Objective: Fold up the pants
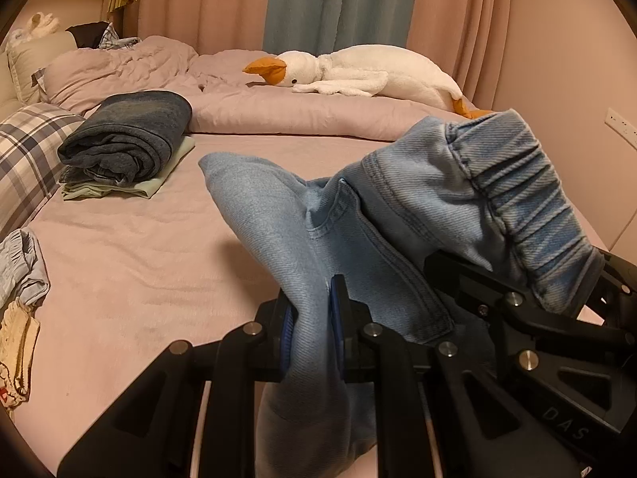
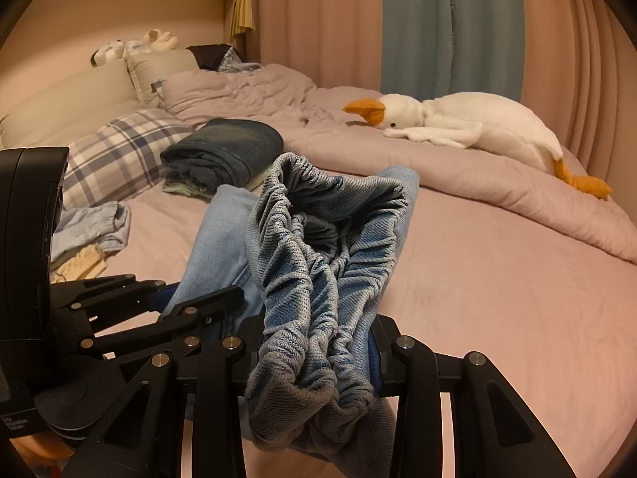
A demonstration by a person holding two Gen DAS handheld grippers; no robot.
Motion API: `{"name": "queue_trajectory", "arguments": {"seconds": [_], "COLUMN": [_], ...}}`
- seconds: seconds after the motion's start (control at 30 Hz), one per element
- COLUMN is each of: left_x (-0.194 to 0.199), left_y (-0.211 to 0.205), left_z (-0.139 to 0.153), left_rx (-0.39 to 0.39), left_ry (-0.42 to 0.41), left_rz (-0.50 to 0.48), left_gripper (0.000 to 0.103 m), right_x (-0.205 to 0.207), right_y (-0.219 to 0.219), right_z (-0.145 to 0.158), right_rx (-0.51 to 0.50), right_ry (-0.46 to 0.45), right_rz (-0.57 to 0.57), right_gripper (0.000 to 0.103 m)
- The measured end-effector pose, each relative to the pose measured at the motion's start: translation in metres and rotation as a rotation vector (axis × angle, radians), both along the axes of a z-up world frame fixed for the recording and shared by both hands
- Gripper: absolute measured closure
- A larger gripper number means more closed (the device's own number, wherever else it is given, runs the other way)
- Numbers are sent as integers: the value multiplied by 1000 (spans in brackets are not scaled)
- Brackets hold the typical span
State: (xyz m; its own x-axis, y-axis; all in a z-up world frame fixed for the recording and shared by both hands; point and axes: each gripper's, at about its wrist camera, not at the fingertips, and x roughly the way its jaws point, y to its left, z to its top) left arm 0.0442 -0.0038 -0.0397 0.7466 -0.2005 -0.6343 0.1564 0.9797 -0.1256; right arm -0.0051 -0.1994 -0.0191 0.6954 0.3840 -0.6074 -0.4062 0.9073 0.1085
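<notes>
The left gripper (image 1: 312,332) was matte black, with angular linkage arms, silver round screw heads and blue pads (image 1: 337,310). The right gripper (image 2: 318,342) matched it, with "DAS" lettering on its side.

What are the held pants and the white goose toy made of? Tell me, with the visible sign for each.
Pants: apparently light blue denim, matte; diagonal twill weave and a gathered elastic waistband show. Goose toy: probably plush fleece, soft and fuzzy, with a smoother orange fabric beak.
</notes>
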Motion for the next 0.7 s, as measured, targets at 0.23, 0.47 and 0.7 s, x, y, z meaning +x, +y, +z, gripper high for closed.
{"name": "queue_trajectory", "arguments": {"seconds": [0.23, 0.47, 0.7], "left_x": [1, 6, 10], "left_y": [0, 2, 5], "left_z": [0, -1, -1], "left_rx": [-1, 1, 4], "left_ry": [0, -4, -12], "left_rz": [0, 0, -2], "left_gripper": [89, 89, 89], "right_x": [1, 2, 2], "right_y": [0, 0, 0], "right_z": [0, 0, -2], "right_rx": [0, 0, 2], "right_ry": [-1, -3, -9], "right_rz": [2, 2, -3], "right_gripper": [64, 64, 64]}}
